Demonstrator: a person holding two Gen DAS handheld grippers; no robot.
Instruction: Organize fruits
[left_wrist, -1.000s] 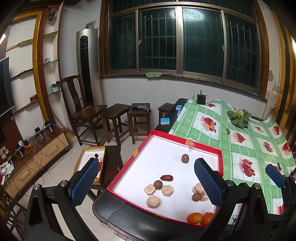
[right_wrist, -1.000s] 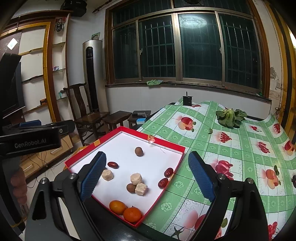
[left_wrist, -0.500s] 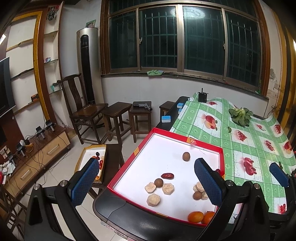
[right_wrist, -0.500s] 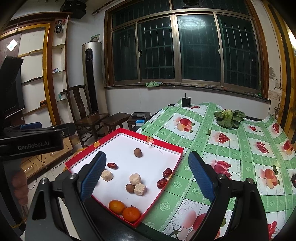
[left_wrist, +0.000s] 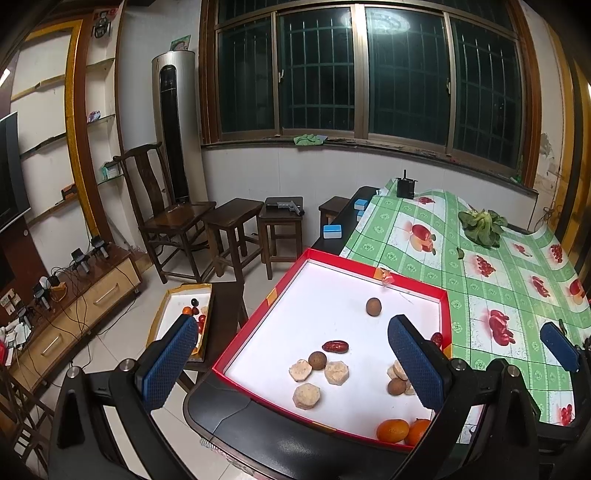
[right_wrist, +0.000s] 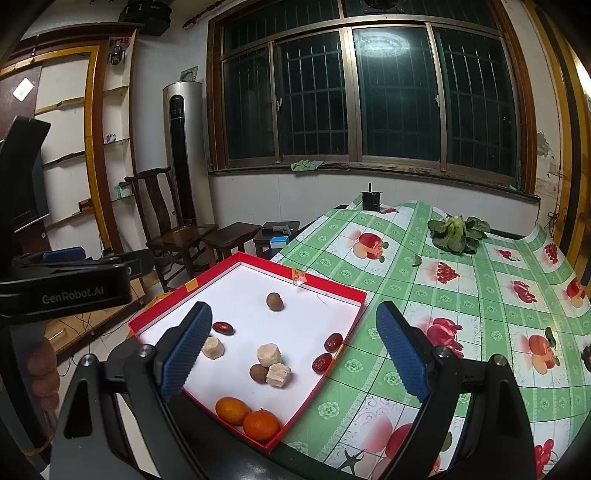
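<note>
A red-rimmed white tray (left_wrist: 445, 306) (right_wrist: 357, 314) sits at the table's left end. It holds two oranges (left_wrist: 392, 431) (right_wrist: 260, 425), several tan chunks (left_wrist: 306, 396) (right_wrist: 269, 355), brown round fruits (left_wrist: 373, 306) (right_wrist: 274, 301) and red dates (left_wrist: 335, 346) (right_wrist: 222, 328). My left gripper (left_wrist: 291, 363) is open and empty, above the tray's near left edge. My right gripper (right_wrist: 293, 349) is open and empty, above the tray's near right side.
The green fruit-print tablecloth (right_wrist: 480, 314) covers the table. A leafy vegetable (left_wrist: 482, 225) (right_wrist: 458, 230) lies at the far right. A second small tray (left_wrist: 170, 317) with fruit sits on a low stool by the floor. Wooden stools and a chair (left_wrist: 177, 218) stand to the left.
Both grippers have risen and drawn back slightly; the tray and fruit look a little lower and farther in view. Nothing was taken hold of.
</note>
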